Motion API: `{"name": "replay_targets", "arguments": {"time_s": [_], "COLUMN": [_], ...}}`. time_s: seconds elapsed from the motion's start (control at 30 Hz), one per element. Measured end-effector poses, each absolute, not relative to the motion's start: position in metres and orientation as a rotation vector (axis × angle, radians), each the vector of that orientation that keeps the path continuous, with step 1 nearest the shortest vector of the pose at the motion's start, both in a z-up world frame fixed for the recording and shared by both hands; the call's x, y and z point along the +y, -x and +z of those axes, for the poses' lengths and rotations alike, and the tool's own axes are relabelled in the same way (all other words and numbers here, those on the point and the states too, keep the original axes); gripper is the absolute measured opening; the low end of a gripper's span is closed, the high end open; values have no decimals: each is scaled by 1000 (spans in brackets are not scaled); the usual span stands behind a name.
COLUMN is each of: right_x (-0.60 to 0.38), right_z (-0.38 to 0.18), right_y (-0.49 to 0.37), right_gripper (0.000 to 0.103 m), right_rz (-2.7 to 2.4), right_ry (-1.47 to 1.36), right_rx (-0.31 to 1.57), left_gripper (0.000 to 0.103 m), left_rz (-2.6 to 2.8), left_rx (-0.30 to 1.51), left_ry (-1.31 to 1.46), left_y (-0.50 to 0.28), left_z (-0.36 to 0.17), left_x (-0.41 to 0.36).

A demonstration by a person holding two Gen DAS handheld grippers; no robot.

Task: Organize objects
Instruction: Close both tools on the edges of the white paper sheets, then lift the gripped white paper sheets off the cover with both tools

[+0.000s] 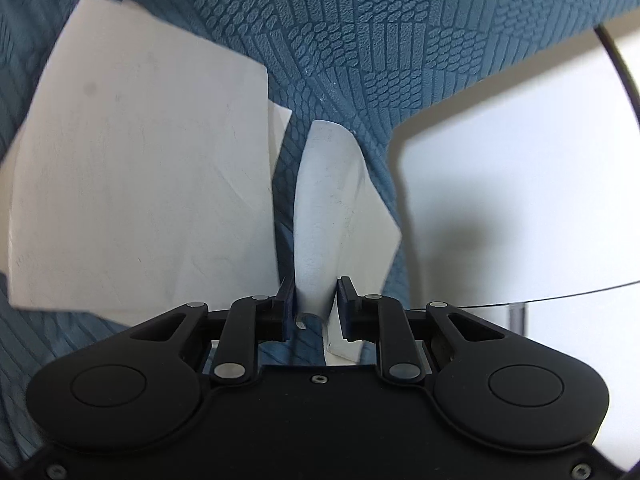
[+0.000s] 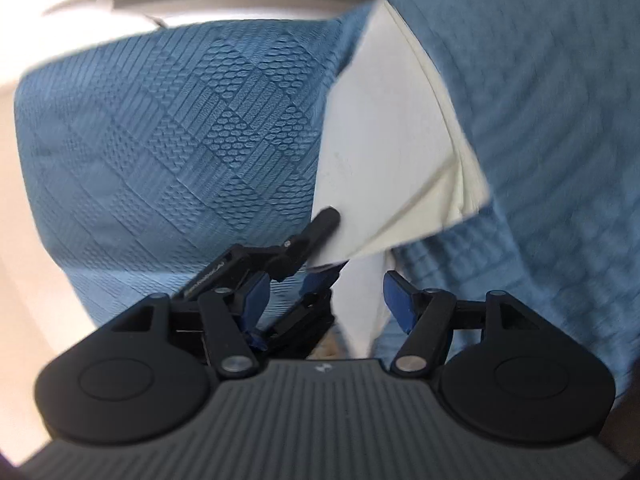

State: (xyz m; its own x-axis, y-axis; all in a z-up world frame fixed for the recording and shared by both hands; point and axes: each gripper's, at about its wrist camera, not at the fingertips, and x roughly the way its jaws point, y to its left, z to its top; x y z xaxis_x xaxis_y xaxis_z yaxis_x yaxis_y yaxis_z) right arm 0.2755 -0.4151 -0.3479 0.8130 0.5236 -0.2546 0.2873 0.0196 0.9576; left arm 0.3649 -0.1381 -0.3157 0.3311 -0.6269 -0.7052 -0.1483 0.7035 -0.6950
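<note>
Blue embossed cloth (image 1: pixel 360 40) covers the desk, whose white edge (image 1: pixel 520 180) shows at three o'clock in the left wrist view. At six o'clock there, the left claw (image 1: pixel 316 304) is clamped on a curled white paper sheet (image 1: pixel 320 208); a larger white sheet (image 1: pixel 140 180) lies at nine o'clock. The right claw (image 2: pixel 328 296) stands apart around a hanging white strip (image 2: pixel 362 300).

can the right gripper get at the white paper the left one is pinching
Probably yes: the right gripper is open, with a hanging part of the white paper already between its fingers. The left gripper sits close beside it and may crowd it.
</note>
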Motion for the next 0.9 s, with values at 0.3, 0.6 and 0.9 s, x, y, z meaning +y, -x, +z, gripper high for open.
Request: {"name": "replay_targets", "arguments": {"time_s": [0.3,0.6,0.9], "right_x": [-433,-438,-447], "right_z": [-363,-358,-340], "right_y": [-279,-272,-264], "right_gripper": [63,8,6], "right_rz": [100,42,89], "right_ry": [-1665,-1603,-1619], "right_rx": [555,558,479], "left_gripper": [19,31,62], "left_rz": [-361,-357,-373], "left_rx": [1201,1202,1195], "left_ry": [793,823,1027], "left_y": [-354,-347,-340], "left_z": [-303,-305,-322], "left_x": [-131,-122,-95]}}
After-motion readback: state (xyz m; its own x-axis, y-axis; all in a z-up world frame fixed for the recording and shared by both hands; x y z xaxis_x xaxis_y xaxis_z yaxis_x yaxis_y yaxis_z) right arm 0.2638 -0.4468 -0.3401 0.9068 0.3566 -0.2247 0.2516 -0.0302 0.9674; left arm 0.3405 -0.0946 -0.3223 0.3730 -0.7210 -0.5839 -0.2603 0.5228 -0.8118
